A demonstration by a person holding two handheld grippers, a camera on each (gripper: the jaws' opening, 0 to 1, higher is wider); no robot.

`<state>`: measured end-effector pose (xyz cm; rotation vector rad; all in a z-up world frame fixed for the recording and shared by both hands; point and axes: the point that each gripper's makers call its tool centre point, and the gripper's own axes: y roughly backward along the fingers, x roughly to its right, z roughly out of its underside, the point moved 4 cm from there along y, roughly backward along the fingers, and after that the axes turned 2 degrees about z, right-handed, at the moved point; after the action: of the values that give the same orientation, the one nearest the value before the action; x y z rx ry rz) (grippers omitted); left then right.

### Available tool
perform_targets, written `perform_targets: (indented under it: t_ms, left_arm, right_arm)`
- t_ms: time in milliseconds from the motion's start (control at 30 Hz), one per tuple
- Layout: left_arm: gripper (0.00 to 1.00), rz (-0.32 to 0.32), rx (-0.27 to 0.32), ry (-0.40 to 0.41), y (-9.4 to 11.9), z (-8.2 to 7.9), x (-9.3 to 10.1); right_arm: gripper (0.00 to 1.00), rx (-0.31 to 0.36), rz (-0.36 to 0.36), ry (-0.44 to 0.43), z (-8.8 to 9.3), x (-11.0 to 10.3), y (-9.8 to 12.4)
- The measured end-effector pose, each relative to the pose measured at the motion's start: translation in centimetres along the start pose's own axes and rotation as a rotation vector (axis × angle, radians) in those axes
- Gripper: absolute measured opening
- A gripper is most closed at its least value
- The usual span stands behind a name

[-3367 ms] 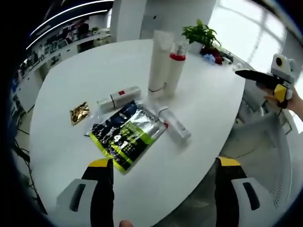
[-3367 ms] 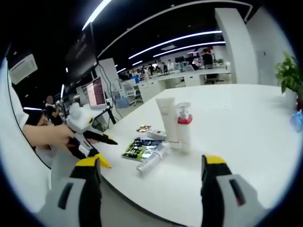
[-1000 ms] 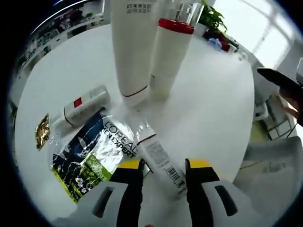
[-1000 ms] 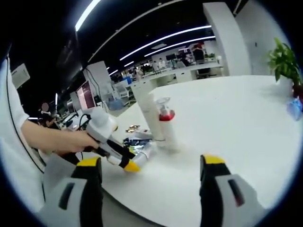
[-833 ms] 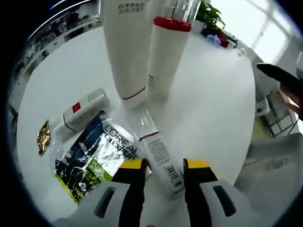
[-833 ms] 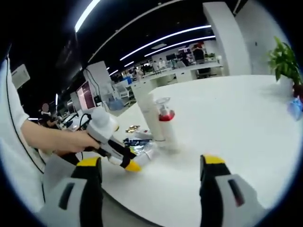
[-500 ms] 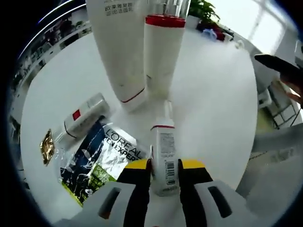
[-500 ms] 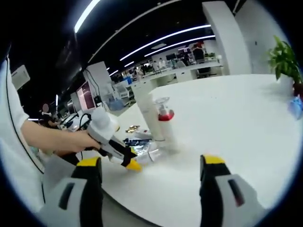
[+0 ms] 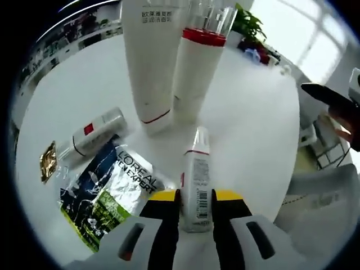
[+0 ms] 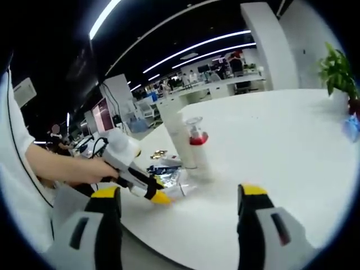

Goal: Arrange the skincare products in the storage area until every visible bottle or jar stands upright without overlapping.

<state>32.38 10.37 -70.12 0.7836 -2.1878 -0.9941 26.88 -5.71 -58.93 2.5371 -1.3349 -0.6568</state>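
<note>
Progress looks partial: a tall white tube (image 9: 151,62) and a red-collared pump bottle (image 9: 198,67) stand upright side by side at the far part of the white table (image 9: 253,129), while a small red-marked tube (image 9: 97,133) lies flat to the left beside a printed sachet (image 9: 115,197) and a gold packet (image 9: 47,162). The left gripper (image 9: 194,198) has its jaws closed narrow on a small barcode bottle (image 9: 196,179) (cap pointing away toward the standing pair), which to my judgement must yet be stood up. The right gripper (image 10: 179,194) hangs wide and empty near the table's edge.
</note>
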Motion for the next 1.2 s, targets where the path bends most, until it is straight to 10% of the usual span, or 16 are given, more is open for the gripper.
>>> perform_targets:
  t_ms: [633, 1200]
  left_arm:
    - [0.18, 0.12, 0.172, 0.139, 4.5, -0.4, 2.1]
    - [0.18, 0.412, 0.366, 0.163, 9.0, -2.0, 8.6]
  right_arm:
    - [0.85, 0.005, -0.047, 0.004, -0.4, -1.7, -0.3]
    - [0.77, 0.064, -0.143, -0.081, -0.6, -4.3, -0.4]
